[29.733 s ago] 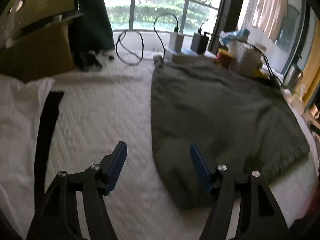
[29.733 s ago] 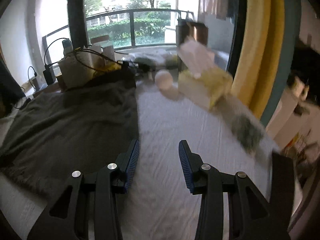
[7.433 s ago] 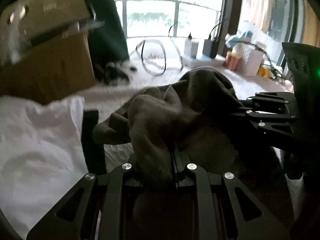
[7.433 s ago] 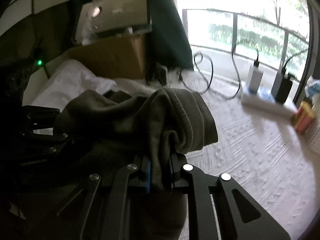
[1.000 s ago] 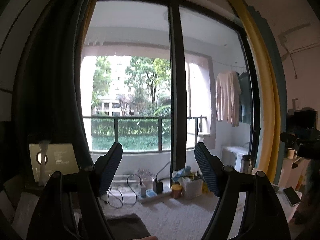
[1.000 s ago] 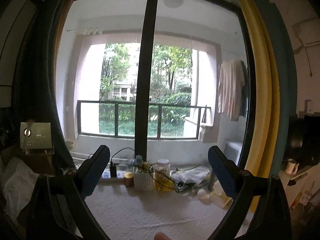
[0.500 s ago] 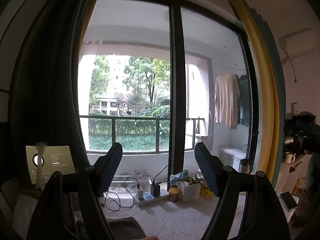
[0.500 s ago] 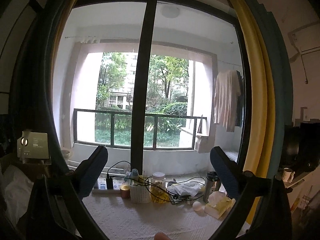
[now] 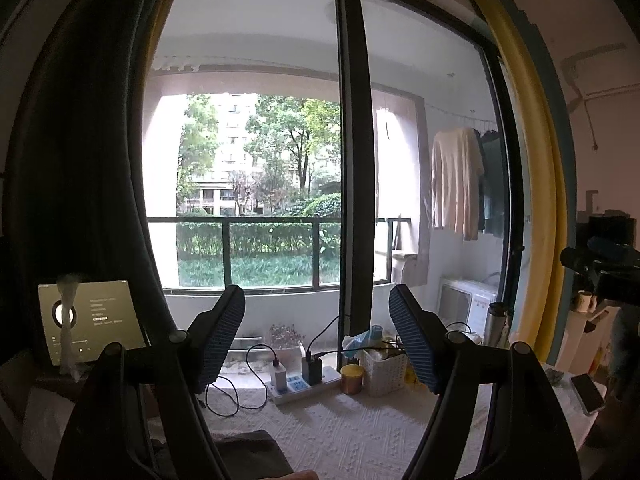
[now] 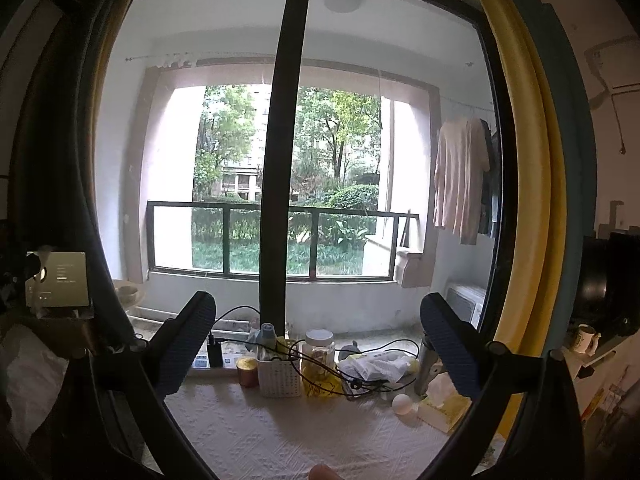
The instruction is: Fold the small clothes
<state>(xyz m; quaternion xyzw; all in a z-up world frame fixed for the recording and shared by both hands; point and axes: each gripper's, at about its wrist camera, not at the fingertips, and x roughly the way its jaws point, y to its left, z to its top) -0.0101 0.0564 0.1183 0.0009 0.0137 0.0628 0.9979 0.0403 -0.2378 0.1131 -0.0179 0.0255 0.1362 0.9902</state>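
Note:
Both grippers are raised and point level toward the balcony window. In the left wrist view my left gripper (image 9: 316, 340) is open with nothing between its blue pads. Below it, at the bottom edge, lies a corner of the dark grey garment (image 9: 248, 452) on the white textured bedspread (image 9: 340, 432). My right gripper (image 10: 318, 346) is open wide and also empty. The grey garment cannot be made out in the right wrist view. A white cloth (image 10: 28, 380) lies at the far left.
Along the window side stand a power strip with chargers (image 9: 300, 384), a copper can (image 10: 247, 372), a white basket (image 10: 278, 376), a jar (image 10: 319, 356) and a small ball (image 10: 401, 404). A tablet (image 9: 88, 320) leans at the left. A phone (image 9: 588, 388) lies right. A fingertip (image 10: 320, 472) shows at the bottom.
Seven seconds ago both grippers were shut on the grey garment; now both are open, empty and lifted to face the window. Over the last second the views only drift slightly.

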